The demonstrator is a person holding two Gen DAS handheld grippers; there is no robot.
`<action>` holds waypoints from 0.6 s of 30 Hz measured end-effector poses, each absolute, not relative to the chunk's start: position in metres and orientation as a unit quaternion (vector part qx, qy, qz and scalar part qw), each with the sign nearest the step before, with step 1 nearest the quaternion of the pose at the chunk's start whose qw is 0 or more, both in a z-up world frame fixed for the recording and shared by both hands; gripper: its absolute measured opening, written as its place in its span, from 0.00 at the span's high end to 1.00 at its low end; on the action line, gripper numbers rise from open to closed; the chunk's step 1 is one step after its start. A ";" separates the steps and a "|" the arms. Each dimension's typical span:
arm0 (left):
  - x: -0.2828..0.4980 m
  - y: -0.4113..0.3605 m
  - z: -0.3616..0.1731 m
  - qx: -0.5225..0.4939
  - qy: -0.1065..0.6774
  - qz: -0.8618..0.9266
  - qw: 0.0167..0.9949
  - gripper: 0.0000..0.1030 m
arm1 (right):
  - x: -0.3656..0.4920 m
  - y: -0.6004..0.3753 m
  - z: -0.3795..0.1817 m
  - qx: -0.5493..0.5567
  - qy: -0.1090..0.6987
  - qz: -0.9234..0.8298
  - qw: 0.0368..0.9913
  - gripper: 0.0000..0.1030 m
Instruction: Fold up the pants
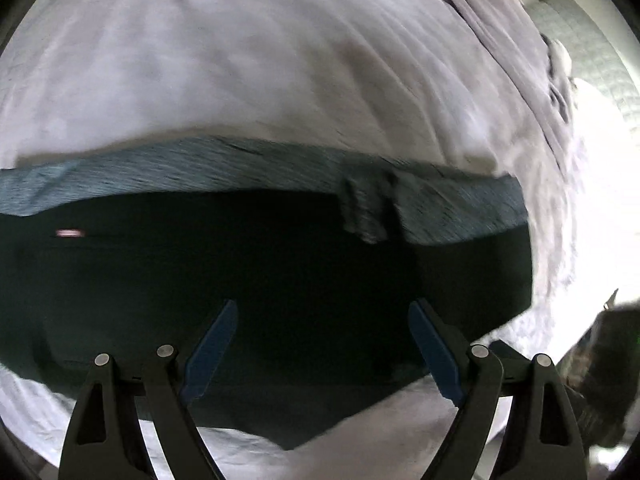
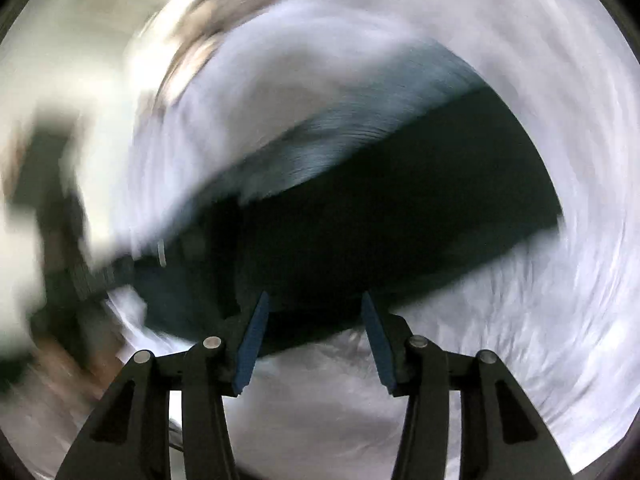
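Dark green pants (image 1: 260, 280) lie flat on a pale sheet, with a lighter teal ribbed waistband (image 1: 200, 172) along their far edge. My left gripper (image 1: 322, 310) is open and empty, just above the dark cloth near its front edge. In the right wrist view, which is blurred by motion, the same pants (image 2: 380, 220) run slantwise with the waistband (image 2: 340, 128) on the upper side. My right gripper (image 2: 314, 300) is open and empty, at the near edge of the pants.
The pale lilac bed sheet (image 1: 240, 60) surrounds the pants. A grey garment (image 1: 500, 20) lies at the far right. A quilted white cover (image 1: 580, 48) shows beyond it. A dark object (image 1: 600, 360) sits at the right edge.
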State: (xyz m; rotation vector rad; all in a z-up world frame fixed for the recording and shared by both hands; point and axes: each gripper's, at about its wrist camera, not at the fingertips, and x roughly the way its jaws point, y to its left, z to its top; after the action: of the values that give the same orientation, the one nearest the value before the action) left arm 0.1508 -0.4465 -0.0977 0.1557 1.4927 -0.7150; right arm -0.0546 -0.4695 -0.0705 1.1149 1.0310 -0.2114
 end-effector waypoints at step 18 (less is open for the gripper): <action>0.126 -0.485 -0.129 0.139 0.668 -0.328 0.653 0.62 | -0.071 -0.485 -0.124 0.637 0.406 -0.111 0.646 0.88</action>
State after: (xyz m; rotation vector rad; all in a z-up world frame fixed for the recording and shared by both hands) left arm 0.1262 -0.4852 -0.1288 0.3152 1.5157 -0.7436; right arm -0.0706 -0.4851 -0.1240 1.4496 0.9229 -0.2528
